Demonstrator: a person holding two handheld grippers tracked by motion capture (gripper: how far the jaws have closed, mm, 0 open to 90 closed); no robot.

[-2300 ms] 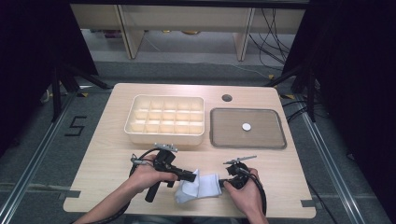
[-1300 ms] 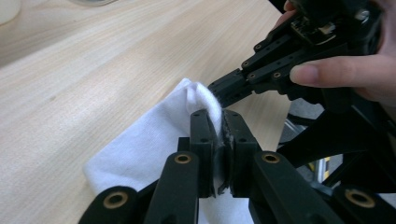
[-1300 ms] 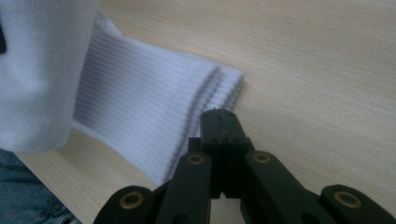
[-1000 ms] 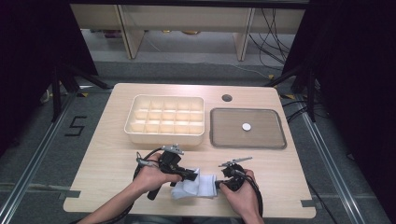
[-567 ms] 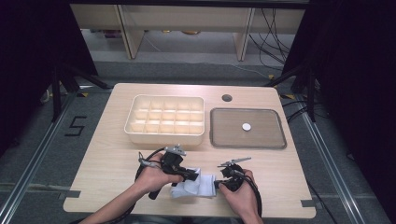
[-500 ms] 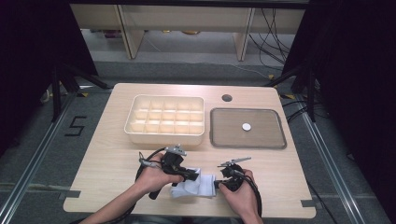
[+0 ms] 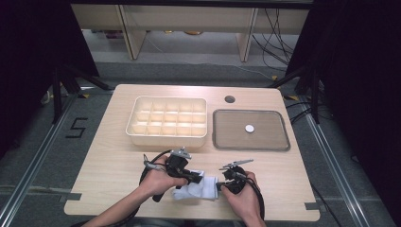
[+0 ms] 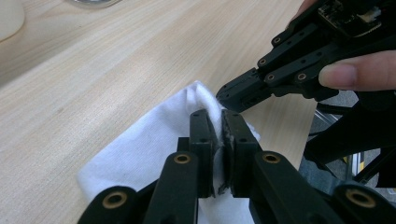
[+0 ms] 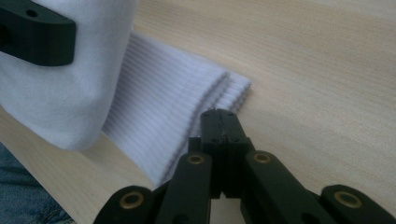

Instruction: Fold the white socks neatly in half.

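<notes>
High view: pale wooden table on grey floor, dark surroundings

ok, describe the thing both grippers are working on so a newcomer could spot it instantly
On the wooden table, look at the near edge, in front of the cream compartment box. The white sock lies folded there between the left gripper and the right gripper. It is the only soft fabric item, with a ribbed cuff.
</notes>
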